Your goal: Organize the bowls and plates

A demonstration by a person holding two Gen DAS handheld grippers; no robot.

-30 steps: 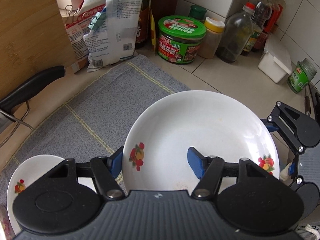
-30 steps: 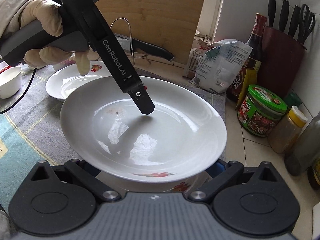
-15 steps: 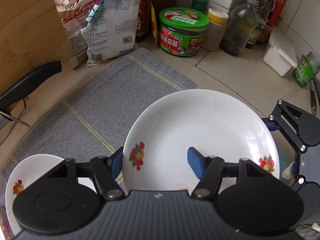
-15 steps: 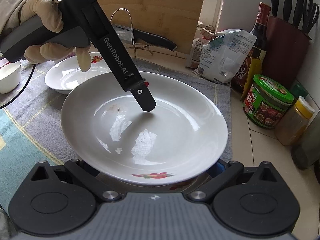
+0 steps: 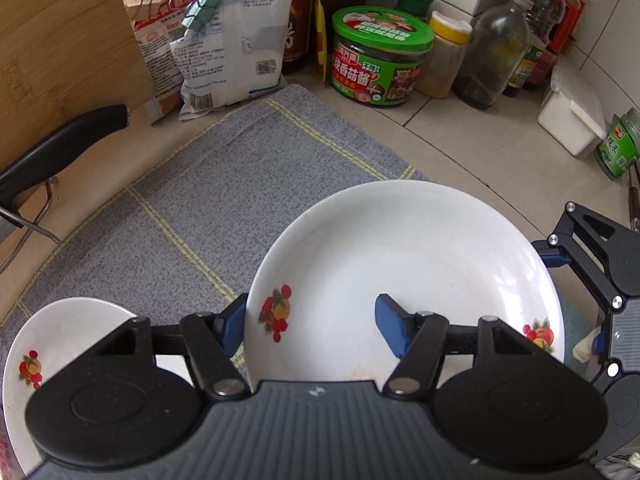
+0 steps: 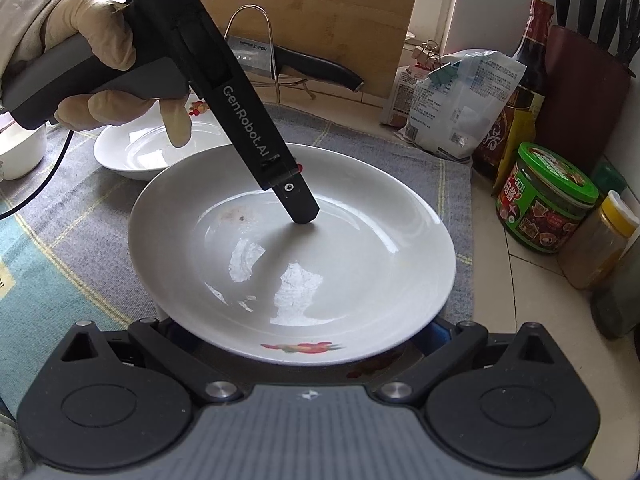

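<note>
Tiled counter (image 5: 480,140) runs along the back under a row of jars and bottles, with a grey mat (image 5: 200,200) spread on it ahead of the left claw (image 5: 308,320). That claw is clamped on the near rim of the large plate (image 5: 400,264), one blue pad outside and below the rim, the other down on the inner slope. A gloved hand (image 6: 92,60) holds its handle.

Against the pictures from a second ago, little has changed. The grip looks the same, the plate sits the same between the pads, and only the background has slid a little, so the small plate (image 5: 72,332) to the claw's left shows more. I judge the plate to be in a slow carry or hold, not yet set down.

The right claw (image 5: 576,300) sits at the plate's far right edge. Its fingers disappear under the plate, so I cannot tell whether it grips anything. A strip of fruit pattern just below the rim hints at another plate (image 6: 372,368) underneath, though that is unsure.

Open mat lies ahead and to the left. The green-lidded jar (image 5: 380,64), the clipped bags (image 5: 224,40) and a black knife handle (image 5: 60,148) hem in the far side, and the small plate is close on the left.
</note>
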